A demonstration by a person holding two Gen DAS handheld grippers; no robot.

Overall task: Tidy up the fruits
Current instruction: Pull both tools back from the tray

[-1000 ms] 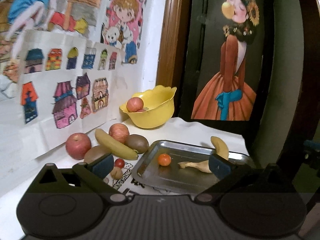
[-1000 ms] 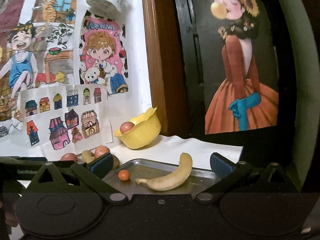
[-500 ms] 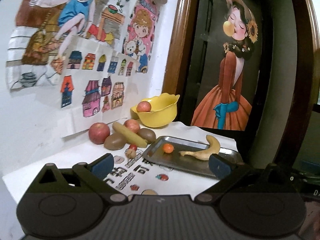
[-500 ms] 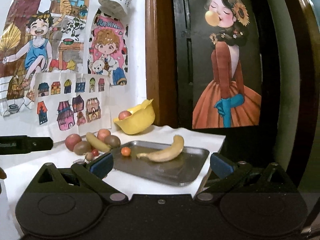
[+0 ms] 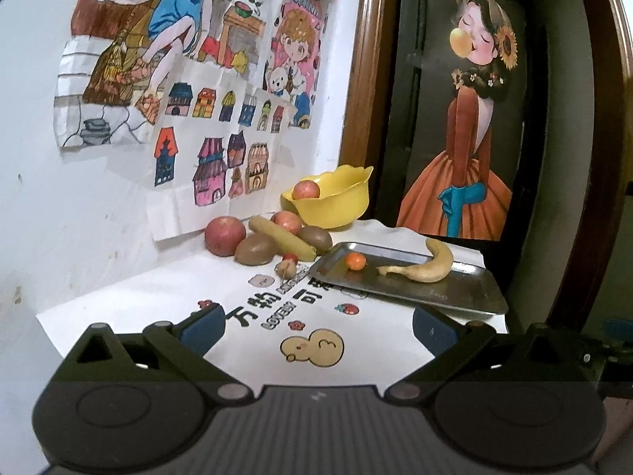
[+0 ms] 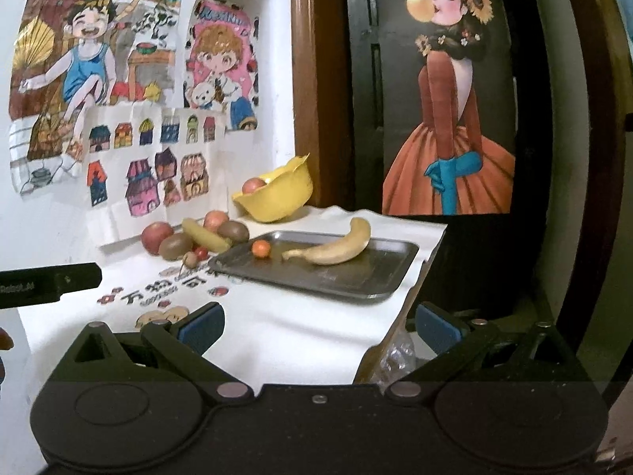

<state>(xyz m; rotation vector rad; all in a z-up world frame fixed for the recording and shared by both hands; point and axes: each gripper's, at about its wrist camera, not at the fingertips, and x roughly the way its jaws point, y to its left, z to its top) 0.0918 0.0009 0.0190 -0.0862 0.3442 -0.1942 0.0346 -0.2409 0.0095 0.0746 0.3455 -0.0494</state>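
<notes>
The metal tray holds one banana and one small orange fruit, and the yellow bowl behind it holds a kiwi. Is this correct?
Not quite. The metal tray does hold one banana and one small orange fruit, but the yellow bowl behind it holds a red apple, not a kiwi. The left wrist view shows this best.

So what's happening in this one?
Fruit sorting, mid-way. Both hand-held grippers, left and right, hang open and empty, back from the table. The metal tray holds a banana and a small orange fruit. One apple sits in the yellow bowl; other fruit lies loose by the wall.
</notes>
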